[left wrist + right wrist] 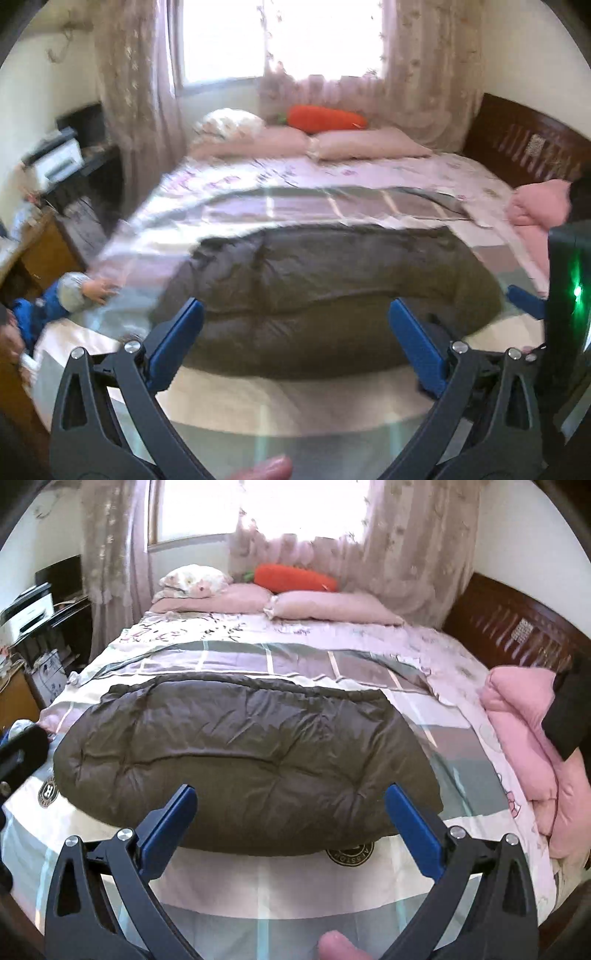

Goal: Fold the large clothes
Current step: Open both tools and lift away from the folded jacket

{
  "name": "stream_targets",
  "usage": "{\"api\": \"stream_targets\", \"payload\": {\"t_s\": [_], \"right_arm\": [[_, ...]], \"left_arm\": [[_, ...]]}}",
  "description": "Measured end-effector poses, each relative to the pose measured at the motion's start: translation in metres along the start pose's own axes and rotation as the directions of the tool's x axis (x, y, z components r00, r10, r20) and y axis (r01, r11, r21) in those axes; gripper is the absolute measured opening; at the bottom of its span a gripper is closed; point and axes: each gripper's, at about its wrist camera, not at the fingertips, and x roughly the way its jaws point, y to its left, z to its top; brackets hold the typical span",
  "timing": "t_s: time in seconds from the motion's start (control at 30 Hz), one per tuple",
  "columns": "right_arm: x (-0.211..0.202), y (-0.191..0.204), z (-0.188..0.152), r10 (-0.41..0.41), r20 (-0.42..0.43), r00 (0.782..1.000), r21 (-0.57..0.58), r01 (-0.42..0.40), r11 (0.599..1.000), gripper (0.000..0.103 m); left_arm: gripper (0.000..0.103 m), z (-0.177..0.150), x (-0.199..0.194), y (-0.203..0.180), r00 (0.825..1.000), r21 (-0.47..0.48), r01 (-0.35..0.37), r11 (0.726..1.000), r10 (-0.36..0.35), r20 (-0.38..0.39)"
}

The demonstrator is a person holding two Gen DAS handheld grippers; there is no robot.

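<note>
Jacket [243, 760] underside hidden; claws agape

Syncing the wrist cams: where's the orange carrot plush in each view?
Left wrist: carrot plush upper centre, on the pink pillows under the window.
Right wrist: carrot plush upper centre, slightly left of middle, behind the same pillows.
Shared landmark: brown puffer jacket on the bed.

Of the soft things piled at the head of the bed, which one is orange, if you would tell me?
The carrot-shaped plush, lying behind the two pink pillows; the bundle to its left is white and floral.
</note>
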Motion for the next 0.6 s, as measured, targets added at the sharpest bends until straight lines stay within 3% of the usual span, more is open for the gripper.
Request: {"api": "stream_targets", "payload": {"t_s": [0.1, 0.27, 0.5, 0.6], "right_arm": [[0.002, -0.004, -0.005, 0.022, -0.038, 0.999, 0.031, -0.021, 0.999, 0.102], [0.013, 0.002, -0.010, -0.010, -0.072, 0.997, -0.005, 0.010, 1.000, 0.102], [0.016, -0.001, -0.010, -0.003, -0.084, 0.996, 0.011, 0.004, 1.000, 0.102], [0.018, -0.002, -0.010, 0.002, -0.092, 0.996, 0.020, 0.000, 1.000, 0.102]], "left_arm": [[0.101, -0.007, 0.006, -0.013, 0.999, 0.049, 0.025, 0.998, -0.024, -0.037], [0.101, -0.016, 0.014, -0.015, 0.997, 0.054, 0.028, 0.998, -0.024, -0.077], [0.101, -0.019, 0.033, -0.001, 0.983, -0.044, 0.065, 0.997, -0.071, -0.168], [0.101, -0.018, 0.040, 0.003, 0.980, -0.056, 0.050, 0.997, -0.060, -0.187]]}}
